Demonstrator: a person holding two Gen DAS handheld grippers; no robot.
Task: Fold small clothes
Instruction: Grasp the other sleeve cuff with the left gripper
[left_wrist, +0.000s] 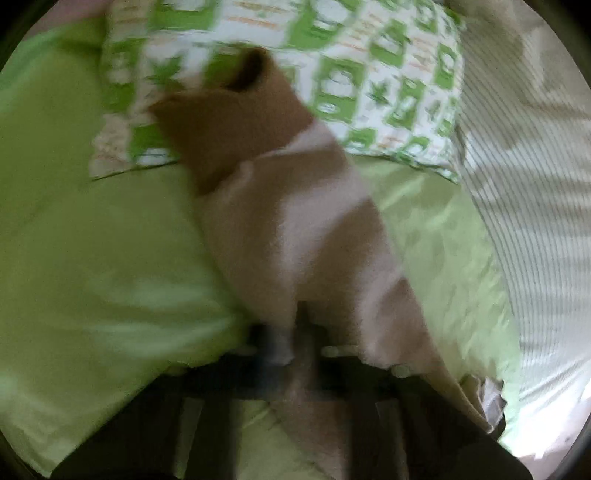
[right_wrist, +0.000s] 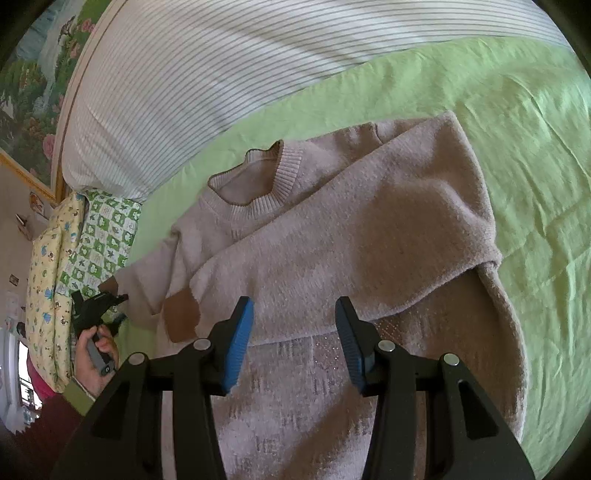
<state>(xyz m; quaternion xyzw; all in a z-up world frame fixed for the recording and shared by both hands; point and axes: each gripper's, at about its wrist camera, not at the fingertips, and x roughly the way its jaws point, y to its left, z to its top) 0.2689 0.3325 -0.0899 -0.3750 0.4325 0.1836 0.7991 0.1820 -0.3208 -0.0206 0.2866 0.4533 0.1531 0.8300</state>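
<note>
**Sweater spread on the bed, one sleeve pinched**

A beige sweater (right_wrist: 332, 236) lies on the green sheet (right_wrist: 535, 147) of the bed, one sleeve folded across its chest; the other sleeve (left_wrist: 280, 206), brown at the cuff, runs toward a green-patterned pillow (left_wrist: 388, 92); the left gripper (left_wrist: 291, 343), blurred, has its fingers closed tight on that sleeve; the right gripper (right_wrist: 293, 343) hovers above the sweater's lower body, fingers (right_wrist: 240, 343) partly apart and holding nothing.
</note>
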